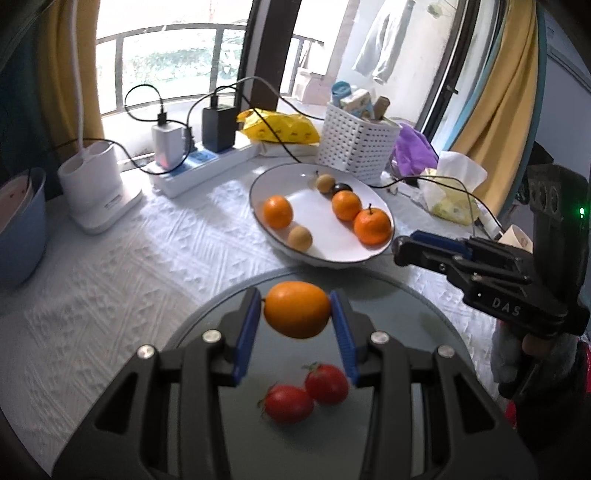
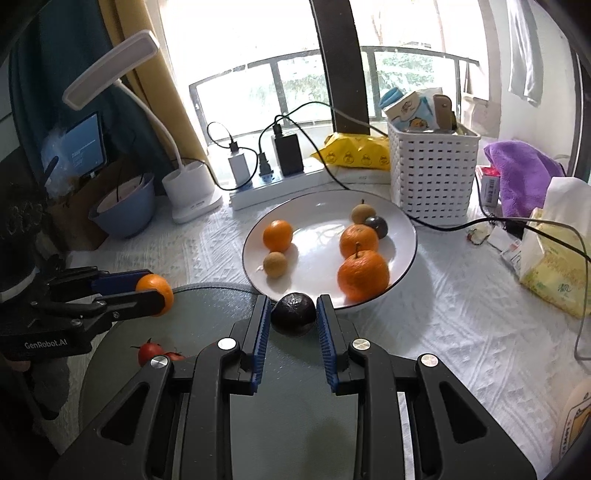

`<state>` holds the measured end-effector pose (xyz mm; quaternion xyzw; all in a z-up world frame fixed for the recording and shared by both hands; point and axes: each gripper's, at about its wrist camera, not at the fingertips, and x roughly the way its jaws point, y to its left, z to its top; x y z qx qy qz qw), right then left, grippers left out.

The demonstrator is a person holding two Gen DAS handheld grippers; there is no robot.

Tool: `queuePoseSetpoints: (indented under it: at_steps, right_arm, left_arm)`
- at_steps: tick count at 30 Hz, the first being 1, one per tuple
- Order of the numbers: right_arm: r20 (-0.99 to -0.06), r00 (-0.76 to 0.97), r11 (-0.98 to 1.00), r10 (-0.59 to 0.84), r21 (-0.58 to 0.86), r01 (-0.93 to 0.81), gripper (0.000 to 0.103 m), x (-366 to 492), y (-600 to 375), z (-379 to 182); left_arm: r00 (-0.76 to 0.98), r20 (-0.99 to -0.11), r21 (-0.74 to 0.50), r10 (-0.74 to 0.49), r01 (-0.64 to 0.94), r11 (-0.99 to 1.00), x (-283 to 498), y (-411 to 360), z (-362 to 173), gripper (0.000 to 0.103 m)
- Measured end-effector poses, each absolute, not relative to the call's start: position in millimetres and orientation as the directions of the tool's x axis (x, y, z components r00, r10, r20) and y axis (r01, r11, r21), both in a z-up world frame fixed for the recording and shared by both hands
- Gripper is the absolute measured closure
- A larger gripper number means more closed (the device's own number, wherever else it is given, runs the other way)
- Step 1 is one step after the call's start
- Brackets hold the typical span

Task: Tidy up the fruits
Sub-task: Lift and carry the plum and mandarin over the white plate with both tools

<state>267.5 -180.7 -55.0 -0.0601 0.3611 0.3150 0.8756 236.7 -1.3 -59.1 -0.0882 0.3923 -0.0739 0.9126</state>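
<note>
Closest to my view, two tomatoes lie on the grey plate. Above it, my left hand-held gripper pinches an orange; my right hand-held gripper pinches a dark fruit. Beyond, the white plate holds oranges and small brown fruits.

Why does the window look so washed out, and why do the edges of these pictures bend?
Left wrist view: daylight overexposes the window, and the railing curves from fisheye distortion. Right wrist view: the same blown-out window behind, with glare on the white plate.
</note>
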Motion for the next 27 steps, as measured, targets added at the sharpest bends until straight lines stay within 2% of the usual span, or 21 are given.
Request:
queuePoseSetpoints:
  at_steps: [15,27]
  right_arm:
    - [-0.649,0.565,0.801,0.511,0.119,-0.587,0.075,296,-178,-54]
    - [-0.625,0.616,0.837,0.479,0.114,-0.535,0.075,337,-166,-47]
  left_arm:
    - [0.67,-0.704,-0.185,-0.236,0.147,0.972,296,-24,-58,0.063]
    - [0.678,-0.692,-0.208,-0.247,0.14,0.968,353,-8,-62,0.063]
